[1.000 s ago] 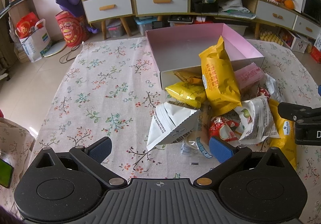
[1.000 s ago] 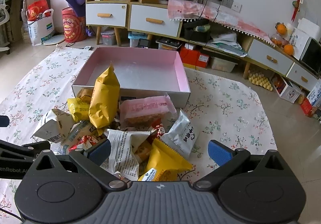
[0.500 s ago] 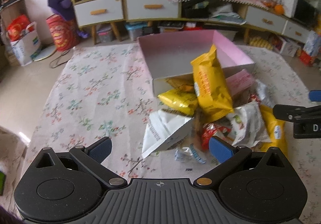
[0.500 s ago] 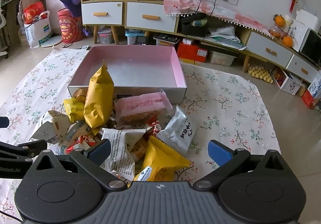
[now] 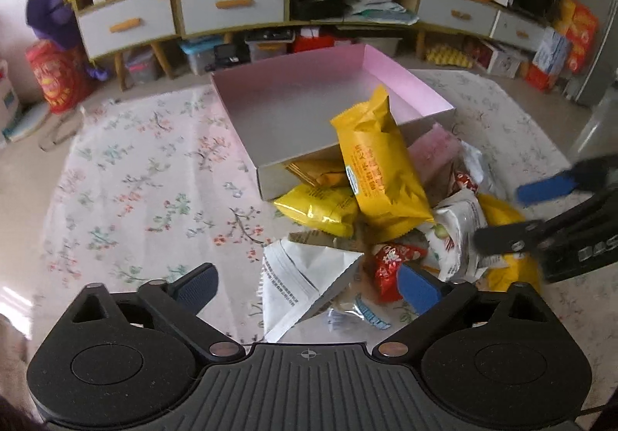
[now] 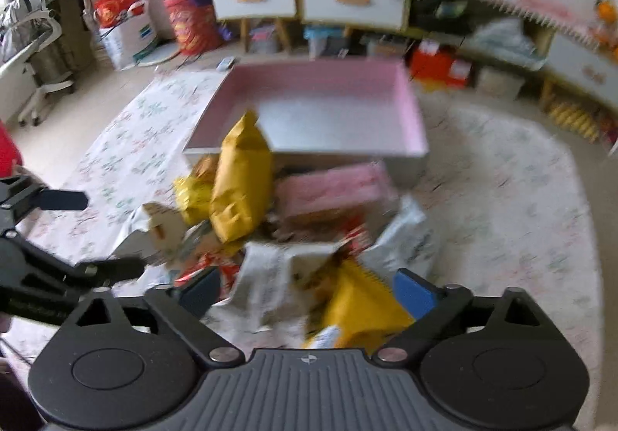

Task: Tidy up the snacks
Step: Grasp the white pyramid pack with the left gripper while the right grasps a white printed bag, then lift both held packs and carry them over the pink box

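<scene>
left gripper (image 5: 307, 282): closing over white packet (image 5: 301, 282), not pinching | right gripper (image 6: 307, 294): closing over yellow bag (image 6: 363, 311), not pinching | snack pile (image 5: 386, 207): against pink box (image 5: 293, 110) front wall, box holds nothing

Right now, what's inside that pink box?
The pink box looks empty: only its bare grey floor shows. A tall yellow snack bag leans against the front wall and hides a strip of floor, so that corner cannot be checked.
</scene>
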A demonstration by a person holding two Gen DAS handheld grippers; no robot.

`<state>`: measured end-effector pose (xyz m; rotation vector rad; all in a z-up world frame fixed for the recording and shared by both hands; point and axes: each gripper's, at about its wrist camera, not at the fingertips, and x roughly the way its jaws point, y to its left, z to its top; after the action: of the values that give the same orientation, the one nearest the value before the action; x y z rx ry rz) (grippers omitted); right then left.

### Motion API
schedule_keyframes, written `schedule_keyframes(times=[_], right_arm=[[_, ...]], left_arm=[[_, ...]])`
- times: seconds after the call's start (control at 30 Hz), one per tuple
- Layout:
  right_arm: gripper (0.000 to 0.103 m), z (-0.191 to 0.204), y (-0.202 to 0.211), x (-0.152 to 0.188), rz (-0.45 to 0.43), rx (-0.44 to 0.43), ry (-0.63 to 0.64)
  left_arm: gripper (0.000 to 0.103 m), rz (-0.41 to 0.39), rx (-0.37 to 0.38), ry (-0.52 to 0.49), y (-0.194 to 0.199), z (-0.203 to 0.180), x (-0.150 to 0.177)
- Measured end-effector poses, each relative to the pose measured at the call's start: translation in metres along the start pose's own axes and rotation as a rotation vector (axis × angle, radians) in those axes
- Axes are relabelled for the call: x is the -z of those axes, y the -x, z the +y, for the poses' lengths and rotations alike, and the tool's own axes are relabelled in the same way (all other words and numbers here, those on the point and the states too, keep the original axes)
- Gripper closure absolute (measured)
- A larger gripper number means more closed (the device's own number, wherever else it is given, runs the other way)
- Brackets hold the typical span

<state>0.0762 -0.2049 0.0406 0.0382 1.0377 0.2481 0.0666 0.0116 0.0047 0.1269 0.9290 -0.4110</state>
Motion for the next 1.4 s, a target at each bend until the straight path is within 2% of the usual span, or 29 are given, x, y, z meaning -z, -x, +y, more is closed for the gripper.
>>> schedule_keyframes(times=[0.03, 0.3, 0.4, 0.5, 0.6, 0.77, 0.97, 1.07, 1.2, 1.4], right_arm=[[0.041, 0.001, -0.005, 0.0, 0.01, -0.016, -0.008], [0.06, 0.006, -0.025, -0.004, 0.063, -0.037, -0.044], [0.066, 0.008, -0.029, -0.004, 0.082, -0.037, -0.036], [0.073, 0.011, -0.031, -0.004, 0.088, -0.03, -0.026], [0.076, 0.014, -0.031, -0.003, 0.083, -0.021, -0.024], [0.078, 0.013, -0.027, -0.001, 0.072, -0.003, -0.012], [0.08, 0.013, -0.021, -0.001, 0.048, 0.013, -0.002], [0.086, 0.012, -0.013, 0.0, 0.029, 0.015, -0.007], [0.09, 0.008, -0.007, -0.002, 0.002, 0.02, -0.006], [0.091, 0.007, -0.003, -0.005, -0.02, 0.029, 0.0]], left_arm=[[0.007, 0.002, 0.015, 0.003, -0.002, 0.002, -0.001], [0.016, 0.01, 0.105, 0.079, -0.019, 0.016, -0.008], [0.022, 0.046, 0.123, 0.115, -0.03, 0.021, -0.008], [0.036, 0.086, 0.132, 0.155, -0.039, 0.028, -0.006], [0.041, 0.103, 0.136, 0.185, -0.041, 0.032, -0.003], [0.05, 0.084, 0.11, 0.185, -0.036, 0.033, -0.001], [0.055, 0.056, 0.096, 0.182, -0.027, 0.032, -0.002], [0.056, 0.041, 0.087, 0.164, -0.023, 0.03, -0.002], [0.058, 0.024, 0.072, 0.135, -0.017, 0.026, -0.002], [0.059, -0.003, 0.054, 0.094, -0.008, 0.02, -0.004]])
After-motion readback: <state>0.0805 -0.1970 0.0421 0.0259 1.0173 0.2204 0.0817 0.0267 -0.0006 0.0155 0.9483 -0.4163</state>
